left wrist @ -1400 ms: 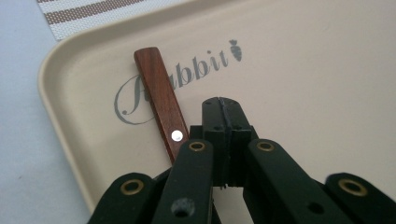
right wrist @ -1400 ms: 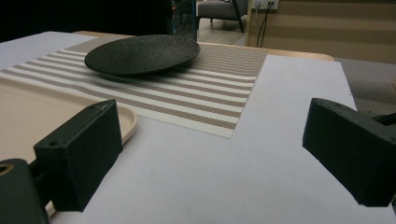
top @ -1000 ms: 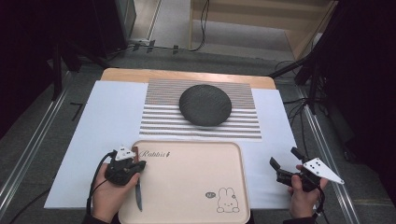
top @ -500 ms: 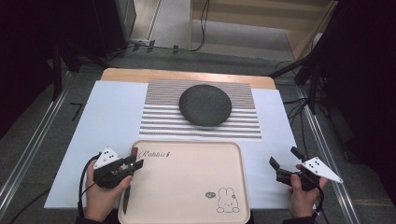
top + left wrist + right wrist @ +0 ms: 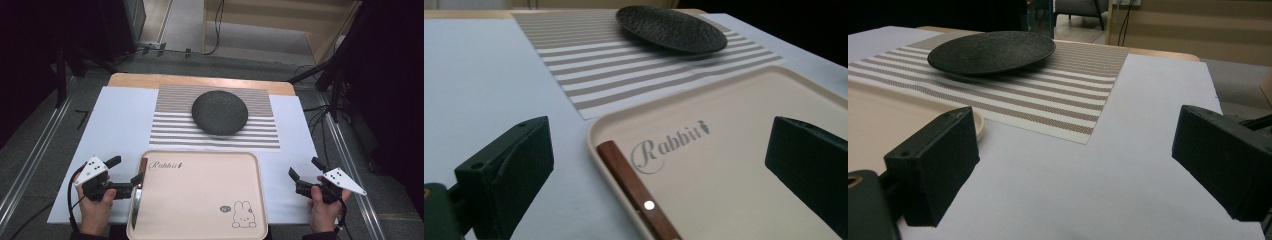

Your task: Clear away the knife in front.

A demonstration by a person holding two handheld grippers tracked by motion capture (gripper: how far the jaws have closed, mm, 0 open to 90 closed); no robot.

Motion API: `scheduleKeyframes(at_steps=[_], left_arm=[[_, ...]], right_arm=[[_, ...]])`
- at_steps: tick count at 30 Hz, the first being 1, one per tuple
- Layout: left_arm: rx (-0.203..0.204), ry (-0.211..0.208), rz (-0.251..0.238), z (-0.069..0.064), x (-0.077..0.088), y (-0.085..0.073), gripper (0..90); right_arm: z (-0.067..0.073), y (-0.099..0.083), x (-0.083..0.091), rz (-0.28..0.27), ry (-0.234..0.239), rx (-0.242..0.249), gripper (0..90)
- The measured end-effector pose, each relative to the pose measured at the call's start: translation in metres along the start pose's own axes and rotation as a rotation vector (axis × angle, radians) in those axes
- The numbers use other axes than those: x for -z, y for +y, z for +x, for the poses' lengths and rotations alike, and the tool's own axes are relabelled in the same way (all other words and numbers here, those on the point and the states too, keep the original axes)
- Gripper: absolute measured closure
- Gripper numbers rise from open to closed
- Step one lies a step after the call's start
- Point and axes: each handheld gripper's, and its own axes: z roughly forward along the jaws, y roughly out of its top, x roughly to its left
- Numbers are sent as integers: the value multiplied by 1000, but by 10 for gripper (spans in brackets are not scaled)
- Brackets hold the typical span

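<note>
Nearest the person, the left gripper (image 5: 125, 177) sits at the left edge of the beige rabbit tray (image 5: 200, 210), jaws spread wide and holding nothing — they straddle the tray rim. A wood-handled knife (image 5: 138, 192) lies inside that left rim, handle pointing away toward the printed "Rabbit" lettering. The right gripper (image 5: 306, 175) hovers over the white sheet (image 5: 120, 120) right of the tray, jaws equally wide, empty. Beyond, the striped placemat (image 5: 170, 125) carries a dark plate (image 5: 220, 112). Likely step: the knife's pickup or release — can't tell which. A grasp would call for closing across the handle.
</note>
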Motion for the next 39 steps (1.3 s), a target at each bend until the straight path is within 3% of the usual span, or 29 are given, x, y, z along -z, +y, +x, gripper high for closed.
scheduleKeyframes(at_steps=[8,24,39], left_arm=[[-6,45,-4,13,8,0,0],[49,122,-11,52,31,-8,0],[83,166,-42,74,48,-13,0]], right_arm=[[-2,0,0,-2,-2,-5,31],[0,1,1,-1,1,8,31],[-6,1,4,-2,-23,-4,31]])
